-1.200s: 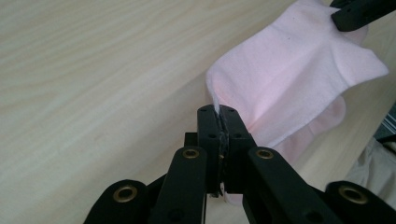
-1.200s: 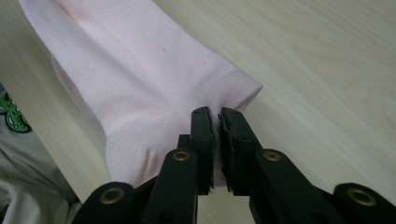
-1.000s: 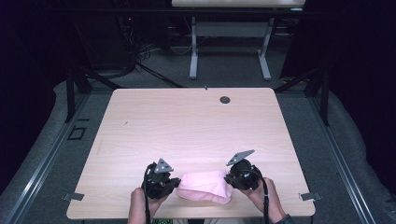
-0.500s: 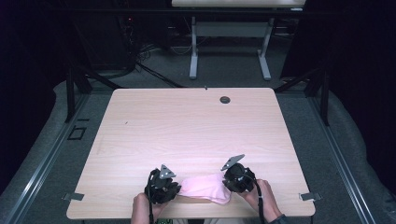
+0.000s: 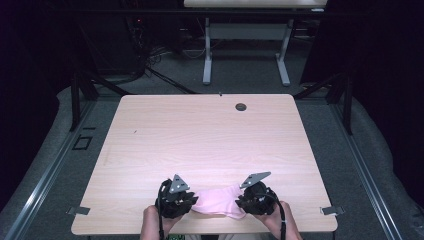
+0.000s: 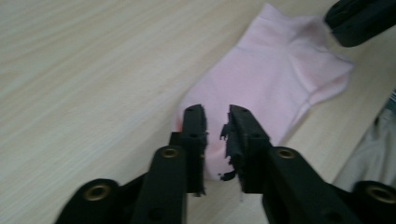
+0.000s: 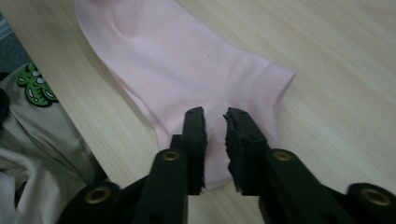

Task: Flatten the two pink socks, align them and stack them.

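Observation:
A pale pink sock (image 5: 218, 201) lies flat on the wooden table (image 5: 210, 135), close to its front edge. My left gripper (image 5: 192, 204) is at the sock's left end and my right gripper (image 5: 240, 202) at its right end. In the left gripper view the sock (image 6: 271, 79) runs away from the left gripper (image 6: 215, 116), whose jaws have just been closing and stand narrow with pink fabric between them. In the right gripper view the right gripper (image 7: 215, 119) has also just been closing, with the edge of the sock (image 7: 187, 60) between its jaws.
A dark round grommet (image 5: 241, 106) sits at the table's far edge. The person's light shirt with a green print (image 7: 35, 88) hangs just past the front edge. The right gripper's black jaw (image 6: 359, 18) shows at the sock's far end. A second table's legs (image 5: 206, 55) stand behind.
Both hands have stayed almost in place at the front edge. The sock now lies slightly flatter and more drawn out between the two grippers.

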A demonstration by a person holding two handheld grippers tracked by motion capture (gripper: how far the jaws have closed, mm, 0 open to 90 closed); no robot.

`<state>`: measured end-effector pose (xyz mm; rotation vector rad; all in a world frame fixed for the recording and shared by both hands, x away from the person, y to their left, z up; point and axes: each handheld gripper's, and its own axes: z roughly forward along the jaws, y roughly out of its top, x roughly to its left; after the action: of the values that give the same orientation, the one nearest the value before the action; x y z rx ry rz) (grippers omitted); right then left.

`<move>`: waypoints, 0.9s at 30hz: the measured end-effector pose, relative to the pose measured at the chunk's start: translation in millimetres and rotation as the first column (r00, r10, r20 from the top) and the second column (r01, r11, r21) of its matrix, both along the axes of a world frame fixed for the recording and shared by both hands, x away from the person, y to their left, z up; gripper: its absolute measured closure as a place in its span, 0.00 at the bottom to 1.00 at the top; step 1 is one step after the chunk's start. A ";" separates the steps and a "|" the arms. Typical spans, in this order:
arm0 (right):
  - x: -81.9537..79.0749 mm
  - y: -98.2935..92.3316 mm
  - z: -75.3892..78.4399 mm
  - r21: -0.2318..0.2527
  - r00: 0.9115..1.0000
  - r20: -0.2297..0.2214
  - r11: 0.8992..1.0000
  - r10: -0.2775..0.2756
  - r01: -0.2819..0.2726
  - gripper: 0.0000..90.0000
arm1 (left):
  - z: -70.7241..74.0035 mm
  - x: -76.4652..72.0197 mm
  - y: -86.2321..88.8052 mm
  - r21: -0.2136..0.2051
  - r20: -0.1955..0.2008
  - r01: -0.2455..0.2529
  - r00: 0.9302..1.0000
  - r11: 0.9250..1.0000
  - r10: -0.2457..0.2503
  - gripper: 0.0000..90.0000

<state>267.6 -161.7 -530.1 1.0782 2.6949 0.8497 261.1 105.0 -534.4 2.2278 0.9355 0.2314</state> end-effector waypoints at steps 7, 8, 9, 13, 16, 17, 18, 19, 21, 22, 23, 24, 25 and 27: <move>-1.5 5.6 -21.3 -0.025 0.998 -0.057 1.000 -0.001 -0.001 1.00 | -24.8 13.5 -6.0 0.075 -0.048 -0.008 0.999 0.997 0.012 1.00; -1.8 5.5 -22.8 -0.022 0.998 -0.060 1.000 0.002 -0.003 1.00 | -26.9 14.7 -4.8 0.067 -0.057 -0.014 0.998 0.998 0.017 1.00; -2.3 5.5 -24.2 -0.026 0.998 -0.064 1.000 0.002 -0.004 1.00 | -28.8 15.9 -3.7 0.069 -0.059 -0.014 0.998 0.998 0.018 1.00; -4.3 3.9 -27.0 -0.025 0.998 -0.064 1.000 -0.006 0.004 1.00 | -30.9 16.6 0.9 0.062 -0.057 -0.030 0.998 0.998 0.034 1.00; -6.9 1.5 -27.0 -0.049 0.999 -0.046 0.999 0.008 -0.010 1.00 | -31.0 13.9 4.0 0.068 -0.046 -0.039 0.998 0.997 0.042 1.00; -7.2 -0.1 -27.1 -0.049 0.999 -0.042 0.999 0.011 -0.013 1.00 | -31.2 12.5 5.3 0.067 -0.048 -0.039 0.998 0.997 0.042 1.00; -7.0 -2.3 -27.1 -0.049 0.999 -0.041 0.999 0.011 -0.013 1.00 | -31.7 11.5 6.7 0.062 -0.045 -0.042 0.998 0.997 0.045 1.00; -6.8 -5.1 -26.8 -0.060 0.999 -0.035 0.998 0.010 -0.012 1.00 | -32.0 10.6 7.8 0.060 -0.042 -0.046 0.998 0.997 0.048 1.00; -5.4 -10.3 -27.0 -0.059 0.999 -0.032 0.998 0.006 -0.008 1.00 | -32.7 9.6 8.8 0.050 -0.041 -0.050 0.998 0.998 0.052 1.00; -4.5 -12.3 -27.3 -0.052 0.999 -0.035 0.999 0.000 -0.002 1.00 | -32.8 9.6 8.7 0.049 -0.041 -0.051 0.998 0.997 0.053 1.00; -3.3 -13.7 -27.0 -0.054 0.999 -0.042 0.998 0.010 -0.012 1.00 | -32.8 9.6 8.2 0.044 -0.046 -0.052 0.997 0.998 0.054 1.00; -3.0 -13.4 -27.0 -0.052 0.999 -0.043 0.999 0.008 -0.010 1.00 | -32.8 9.8 7.8 0.042 -0.045 -0.049 0.998 0.998 0.051 1.00; -2.8 -12.7 -27.0 -0.052 0.999 -0.041 0.999 0.008 -0.011 1.00 | -32.7 10.2 7.4 0.042 -0.042 -0.046 0.998 0.998 0.047 1.00; -1.7 -12.6 -27.4 -0.042 0.999 -0.040 0.999 0.006 -0.008 1.00 | -31.6 10.2 6.1 0.024 -0.049 -0.045 0.998 0.999 0.046 0.94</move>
<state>265.9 -174.4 -557.5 1.0889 2.7379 0.7773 271.3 111.1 -565.9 2.2436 1.0161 0.2089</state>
